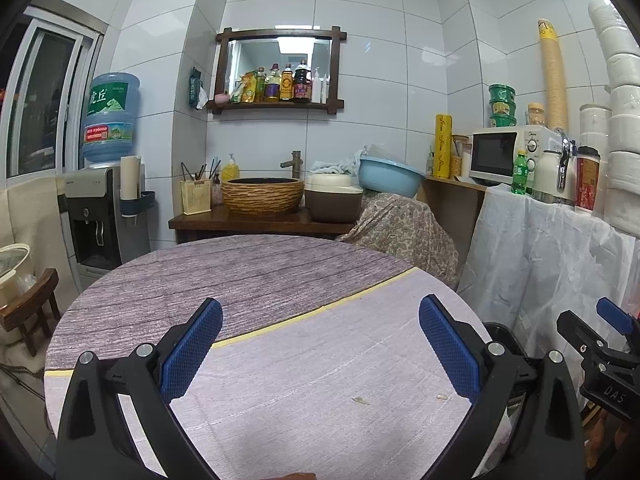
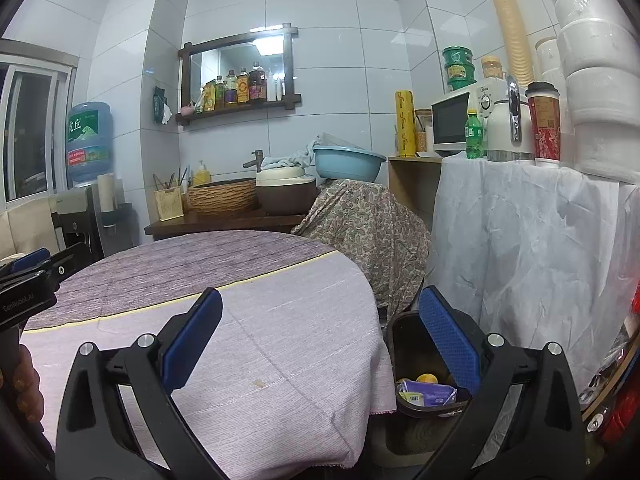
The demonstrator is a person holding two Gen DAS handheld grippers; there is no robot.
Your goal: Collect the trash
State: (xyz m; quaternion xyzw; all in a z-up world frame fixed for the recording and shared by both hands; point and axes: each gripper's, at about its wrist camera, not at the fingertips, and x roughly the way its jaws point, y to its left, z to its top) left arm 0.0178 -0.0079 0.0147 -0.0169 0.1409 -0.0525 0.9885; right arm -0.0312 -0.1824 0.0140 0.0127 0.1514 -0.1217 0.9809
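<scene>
My left gripper is open and empty above the round table with its purple-grey cloth. Two small crumbs lie on the cloth between its fingers. My right gripper is open and empty over the table's right edge. A dark trash bin stands on the floor beside the table, right under the right finger. It holds a blue-purple wrapper and something yellow. The right gripper also shows at the right edge of the left wrist view, and the left gripper at the left edge of the right wrist view.
A chair under patterned cloth stands behind the table. A white-draped counter at the right carries a microwave, a green bottle, a kettle and cups. A sink counter and a water dispenser stand at the back.
</scene>
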